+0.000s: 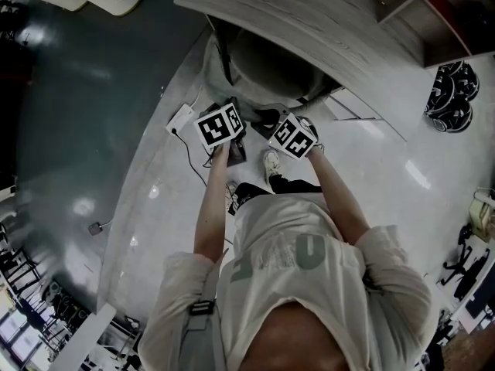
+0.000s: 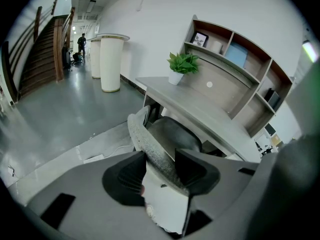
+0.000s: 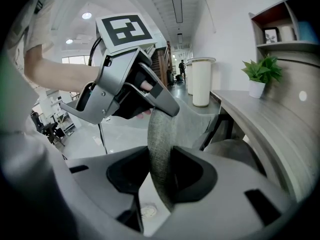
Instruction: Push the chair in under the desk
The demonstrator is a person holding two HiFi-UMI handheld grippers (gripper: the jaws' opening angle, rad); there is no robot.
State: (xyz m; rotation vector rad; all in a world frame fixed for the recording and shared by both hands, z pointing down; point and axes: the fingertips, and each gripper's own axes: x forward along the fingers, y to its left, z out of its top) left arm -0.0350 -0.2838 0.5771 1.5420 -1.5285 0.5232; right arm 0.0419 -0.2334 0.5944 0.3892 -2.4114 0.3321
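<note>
- The left gripper (image 2: 160,173) has its jaws clamped on the grey chair (image 2: 150,145), gripping the top rim of its back.
- The right gripper (image 3: 161,176) has its jaws narrowed onto the same padded rim, just beside the left one.
- The chair's seat sits partly under the front edge of the desk (image 2: 200,108), while its back stands outside that edge.
- A potted plant (image 2: 182,65) stands at the desk's left end.
</note>
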